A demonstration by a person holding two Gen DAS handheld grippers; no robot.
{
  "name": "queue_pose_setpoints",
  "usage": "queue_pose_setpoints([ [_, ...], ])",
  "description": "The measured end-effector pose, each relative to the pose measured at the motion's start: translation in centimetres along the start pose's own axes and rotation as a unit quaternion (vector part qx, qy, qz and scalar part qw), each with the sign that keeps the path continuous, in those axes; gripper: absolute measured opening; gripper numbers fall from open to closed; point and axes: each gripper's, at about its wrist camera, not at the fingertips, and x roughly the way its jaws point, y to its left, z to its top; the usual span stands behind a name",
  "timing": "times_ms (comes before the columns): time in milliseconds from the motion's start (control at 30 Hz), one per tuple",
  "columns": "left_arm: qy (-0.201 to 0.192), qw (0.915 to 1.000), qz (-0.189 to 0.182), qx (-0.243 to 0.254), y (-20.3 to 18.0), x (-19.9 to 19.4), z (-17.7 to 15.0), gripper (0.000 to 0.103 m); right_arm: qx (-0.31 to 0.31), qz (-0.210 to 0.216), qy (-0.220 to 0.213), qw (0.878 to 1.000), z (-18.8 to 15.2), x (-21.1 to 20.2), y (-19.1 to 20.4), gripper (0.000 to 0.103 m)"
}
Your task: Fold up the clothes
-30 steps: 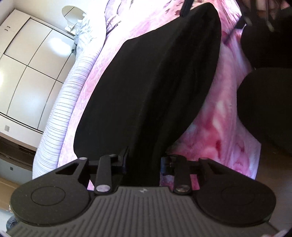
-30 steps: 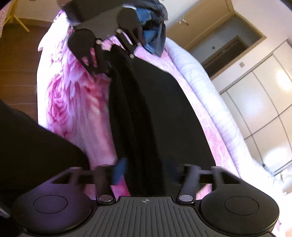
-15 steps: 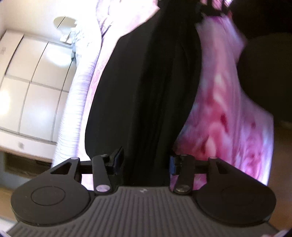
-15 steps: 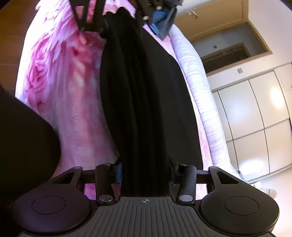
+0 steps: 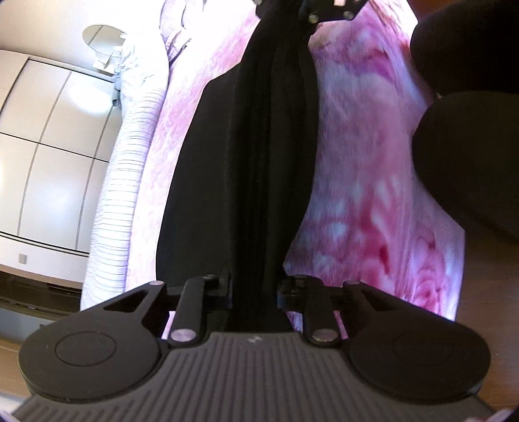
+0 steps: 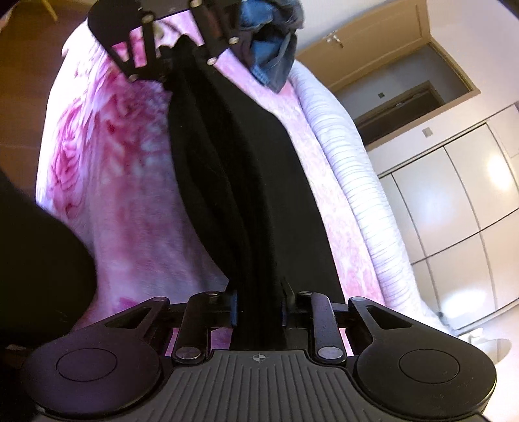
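Observation:
A black garment (image 5: 246, 168) is stretched taut between my two grippers above a pink floral bedspread (image 5: 363, 181). My left gripper (image 5: 254, 289) is shut on one end of it, the cloth bunched between the jaws. My right gripper (image 6: 259, 302) is shut on the other end of the garment (image 6: 246, 181). Each gripper shows at the top of the other's view: the right gripper (image 5: 311, 13) and the left gripper (image 6: 175, 61), both holding the cloth. The lower part of the garment hangs down onto the bed.
A blue denim piece (image 6: 269, 52) lies on the bed beyond the left gripper. A white striped quilt (image 6: 350, 168) runs along the bed's far side. White wardrobe doors (image 5: 42, 146) and a doorway (image 6: 399, 100) stand behind. A dark-clothed body (image 5: 470, 155) is close by.
Both grippers pulled apart and lifted, so the garment went from a broad draped sheet to a narrow taut band. The views swung toward the bed's length.

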Motion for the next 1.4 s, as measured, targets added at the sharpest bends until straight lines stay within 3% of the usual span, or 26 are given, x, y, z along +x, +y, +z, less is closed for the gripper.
queue_pose_setpoints([
  [333,0.036,0.9958,-0.08,-0.024,6.7,-1.8,1.4,0.017,0.025,0.126,-0.045,0.991,-0.6,-0.9,-7.4,0.019],
  [600,0.023,0.9889,-0.144,-0.031,16.2,-6.1,6.0,0.017,0.032,0.189,0.022,0.981,3.2,-4.8,-17.8,0.019],
  [733,-0.009,0.9828,-0.182,-0.026,20.3,-8.2,9.1,0.017,0.05,0.211,0.067,0.974,4.4,-8.4,-23.1,0.019],
  [900,-0.073,0.9763,-0.204,0.007,24.1,-8.3,14.5,0.017,0.089,0.212,0.131,0.964,3.2,-13.2,-27.8,0.018],
  [1000,-0.12,0.9719,-0.196,0.053,25.6,-7.1,19.2,0.017,0.12,0.188,0.169,0.96,1.4,-15.4,-29.5,0.018],
  [1133,-0.185,0.959,-0.183,0.113,28.1,-5.2,27.7,0.017,0.163,0.128,0.218,0.954,-3.5,-19.1,-32.7,0.018],
  [1300,-0.243,0.9427,-0.165,0.158,29.3,-1.1,42.2,0.017,0.207,0.048,0.266,0.94,-13.6,-22.9,-37.0,0.018],
  [1400,-0.256,0.9372,-0.162,0.172,28.6,2.9,52.2,0.017,0.215,0.023,0.282,0.935,-22.1,-24.3,-39.6,0.018],
])
